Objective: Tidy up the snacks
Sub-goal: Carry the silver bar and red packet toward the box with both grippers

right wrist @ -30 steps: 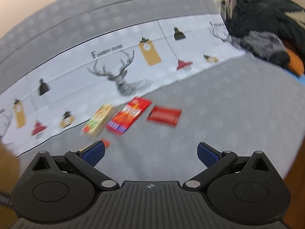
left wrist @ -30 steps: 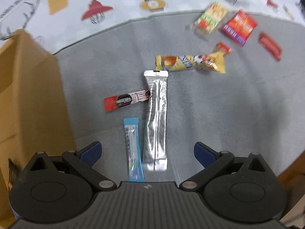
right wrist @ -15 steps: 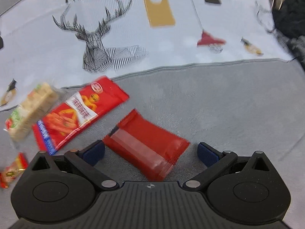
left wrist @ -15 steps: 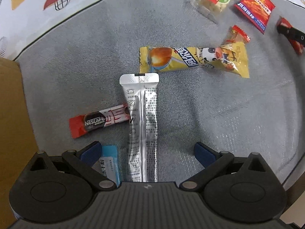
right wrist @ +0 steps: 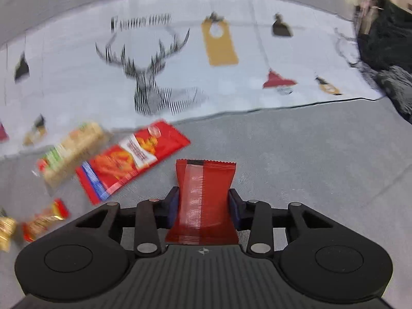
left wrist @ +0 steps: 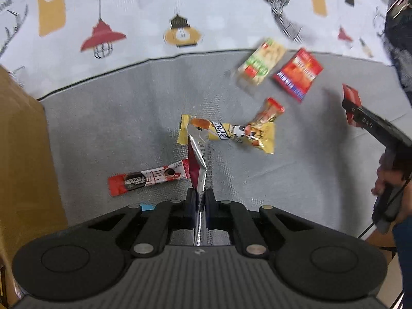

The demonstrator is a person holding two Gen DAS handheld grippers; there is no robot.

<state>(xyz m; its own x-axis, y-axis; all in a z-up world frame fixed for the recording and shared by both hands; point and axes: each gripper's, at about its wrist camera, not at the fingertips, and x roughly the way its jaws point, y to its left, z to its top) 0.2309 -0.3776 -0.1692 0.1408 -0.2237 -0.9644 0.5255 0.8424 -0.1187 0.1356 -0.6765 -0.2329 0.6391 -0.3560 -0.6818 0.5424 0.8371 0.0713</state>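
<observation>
- The left hand-held gripper [left wrist: 201, 206] has just been closing, and its jaws now stand clamped on the near end of a long silver foil stick pack [left wrist: 202, 166], whose far end tilts up off the grey cloth surface [left wrist: 116, 128].
- The right hand-held gripper [right wrist: 203, 206] has also just been closing; its blue pads press both sides of a flat red plastic snack packet [right wrist: 203, 193], which sticks out ahead of the jaws.
- Just left of the silver pack lies a red coffee stick sachet [left wrist: 148, 177], with a blue packet corner [left wrist: 147, 207] peeking out at the gripper's near left.
- Beyond the silver pack's tip lies a yellow cartoon-printed snack wrapper [left wrist: 231, 134], a small red-ended sweet bag [left wrist: 267, 113] touching its right end.
- Farther right lie a pale cracker pack with a green label [left wrist: 260, 61] and a red-and-blue crisp packet [left wrist: 298, 73], side by side.
- A brown cardboard box [left wrist: 20, 167] stands at the left edge.
</observation>
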